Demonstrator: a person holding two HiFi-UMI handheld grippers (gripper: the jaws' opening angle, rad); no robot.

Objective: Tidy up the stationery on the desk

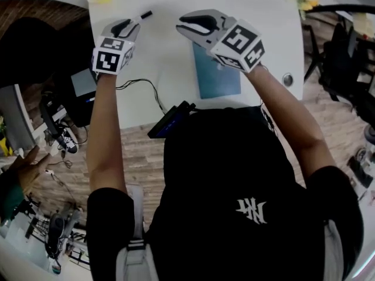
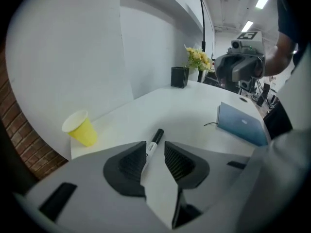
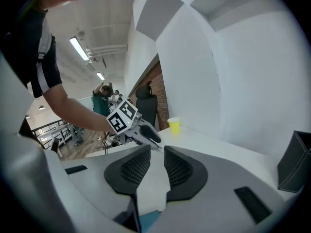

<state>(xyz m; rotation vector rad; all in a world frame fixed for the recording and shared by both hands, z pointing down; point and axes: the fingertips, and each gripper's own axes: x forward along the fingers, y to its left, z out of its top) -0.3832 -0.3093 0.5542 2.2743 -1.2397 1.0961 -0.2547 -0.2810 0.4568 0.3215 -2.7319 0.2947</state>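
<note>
The marker [image 2: 156, 137] appears to lie on the white counter [image 2: 189, 113], not far from the yellow cup [image 2: 80, 128]. The left tool [image 2: 155, 150] angles down over it, jaws fairly wide, one on each side of the barrel. The barrel sits against one pad but does not look pinched. That straddling pose suits a pickup. The right tool [image 3: 157, 153] hovers beside it above the blue book [image 1: 218, 78], jaws narrow and empty, probably kept free to help. The black holder [image 2: 180, 76] by the flowers [image 2: 198, 58], well apart at the far end, looks like the marker's proper home.
</note>
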